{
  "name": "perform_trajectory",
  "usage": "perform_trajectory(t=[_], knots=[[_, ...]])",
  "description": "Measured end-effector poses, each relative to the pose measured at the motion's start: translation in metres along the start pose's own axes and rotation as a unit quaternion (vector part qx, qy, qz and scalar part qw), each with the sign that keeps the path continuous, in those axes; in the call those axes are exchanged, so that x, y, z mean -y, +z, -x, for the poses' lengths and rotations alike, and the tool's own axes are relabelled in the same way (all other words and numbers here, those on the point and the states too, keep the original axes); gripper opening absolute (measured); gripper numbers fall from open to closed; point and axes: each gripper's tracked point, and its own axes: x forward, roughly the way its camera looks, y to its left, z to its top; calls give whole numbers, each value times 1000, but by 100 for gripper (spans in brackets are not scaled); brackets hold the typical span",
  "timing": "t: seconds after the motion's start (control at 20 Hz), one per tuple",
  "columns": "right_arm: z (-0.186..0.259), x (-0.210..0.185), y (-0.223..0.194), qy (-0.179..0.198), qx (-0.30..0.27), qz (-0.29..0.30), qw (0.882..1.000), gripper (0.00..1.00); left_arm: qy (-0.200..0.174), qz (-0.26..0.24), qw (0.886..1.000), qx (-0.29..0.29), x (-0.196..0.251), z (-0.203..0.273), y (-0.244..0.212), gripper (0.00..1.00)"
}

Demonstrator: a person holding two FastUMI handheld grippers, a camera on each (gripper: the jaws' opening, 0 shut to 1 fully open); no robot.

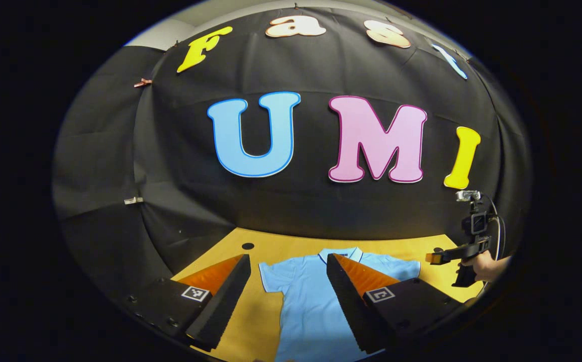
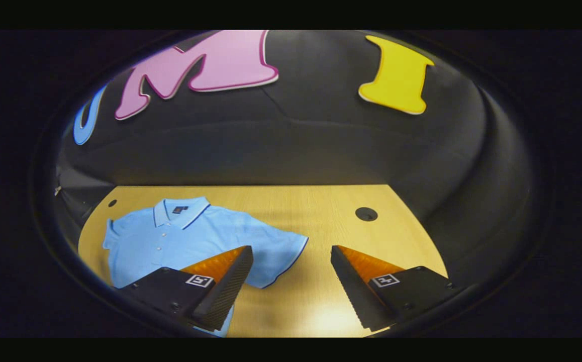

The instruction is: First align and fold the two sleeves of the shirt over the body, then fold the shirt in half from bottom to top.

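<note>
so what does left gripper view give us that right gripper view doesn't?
Left gripper view: the right gripper seen from outside, with the hand holding it above the table's far right side.

Right gripper view: the shirt's collar and button placket clearly, plus the round hole in the bare table.

Both: the light blue polo shirt lying flat and unfolded on the wooden table, sleeves spread, and each camera's own fingers wide apart, gripping nothing.
</note>
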Motion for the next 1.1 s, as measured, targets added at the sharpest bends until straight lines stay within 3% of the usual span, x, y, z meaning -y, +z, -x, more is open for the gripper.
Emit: perform_trajectory(t=[0.15, 0.45, 0.55, 0.7, 0.75, 0.8, 0.95, 1.05, 1.1], knots=[[-44, 4, -22, 1, -38, -2, 999, 97, 7, 7, 1000, -22, 5, -8, -13, 97], [-87, 2, -45, 2, -69, -37, 997, 97, -11, 4, 999, -40, 28, -27, -18, 97], [-96, 3, -40, -1, -52, -16, 998, 98, -16, 1, 999, -38, 33, -26, -16, 97], [-97, -10, -39, 10, -50, -12, 999, 91, -19, 1, 999, -42, 37, -26, -23, 97], [-99, -14, -39, 19, -49, -12, 999, 78, -18, 1, 999, -43, 37, -24, -24, 97], [-97, -16, -38, 20, -48, -11, 999, 72, -19, 0, 999, -44, 37, -22, -26, 97], [-95, -25, -40, 31, -53, -10, 998, 17, -20, -5, 999, -44, 38, -14, -29, 97], [-94, -28, -40, 37, -53, -5, 998, 2, -21, -8, 999, -48, 36, -11, -34, 97], [-93, -29, -40, 38, -53, -4, 998, 1, -20, -9, 998, -50, 33, -8, -37, 97]])
